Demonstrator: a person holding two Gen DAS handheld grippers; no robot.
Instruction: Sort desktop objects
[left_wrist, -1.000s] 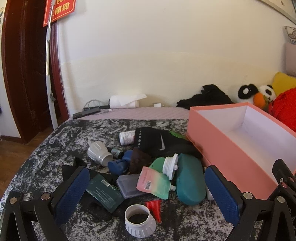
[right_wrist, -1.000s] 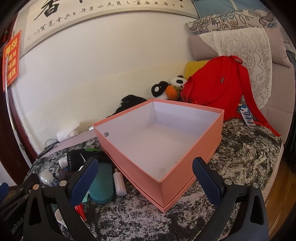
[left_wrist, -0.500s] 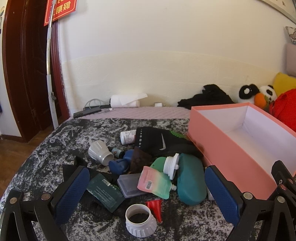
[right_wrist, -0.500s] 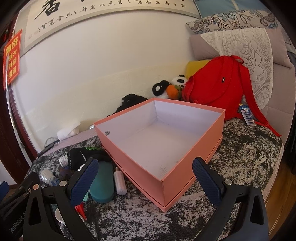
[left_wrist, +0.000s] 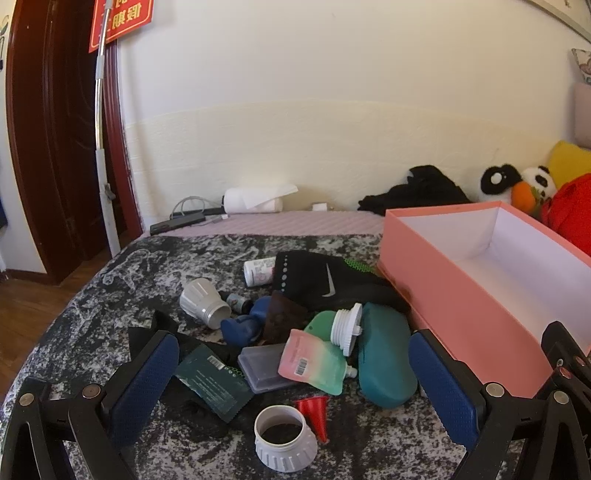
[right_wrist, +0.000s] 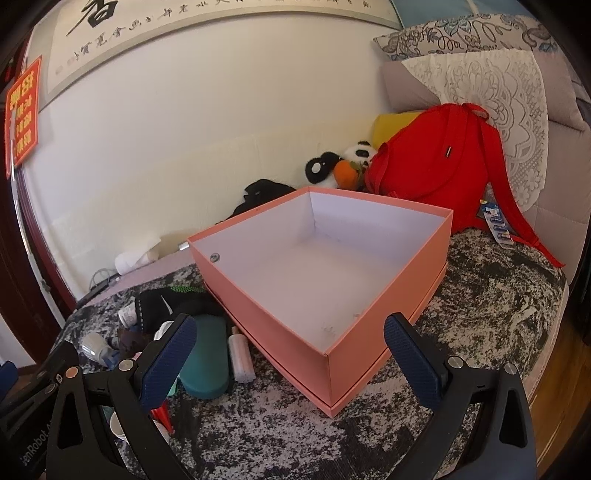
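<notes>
A heap of small items lies on the grey patterned cover: a teal case (left_wrist: 384, 358), a pink-green pouch (left_wrist: 314, 363), a white ring cap (left_wrist: 284, 437), a red funnel (left_wrist: 314, 410), a dark green packet (left_wrist: 212, 380), a black sock (left_wrist: 325, 282) and a white cup (left_wrist: 203, 301). To its right stands the pink box (left_wrist: 458, 302), empty inside (right_wrist: 321, 269). My left gripper (left_wrist: 291, 380) hovers open over the near side of the heap, holding nothing. Open as well, my right gripper (right_wrist: 291, 363) faces the box's near corner. The teal case (right_wrist: 207, 358) and a pale pink bottle (right_wrist: 240, 356) lie beside the box.
A red backpack (right_wrist: 436, 173), plush pandas (right_wrist: 340, 166) and pillows line the far right. Black clothing (left_wrist: 417, 190), a paper roll (left_wrist: 255, 197) and cables sit against the wall. A dark wooden door frame (left_wrist: 55, 140) stands left, with floor below the cover's left edge.
Both views shift slightly: the left gripper has lifted and pulled back a little from the heap, and the right gripper has drifted a touch. Nothing was grasped or moved.
</notes>
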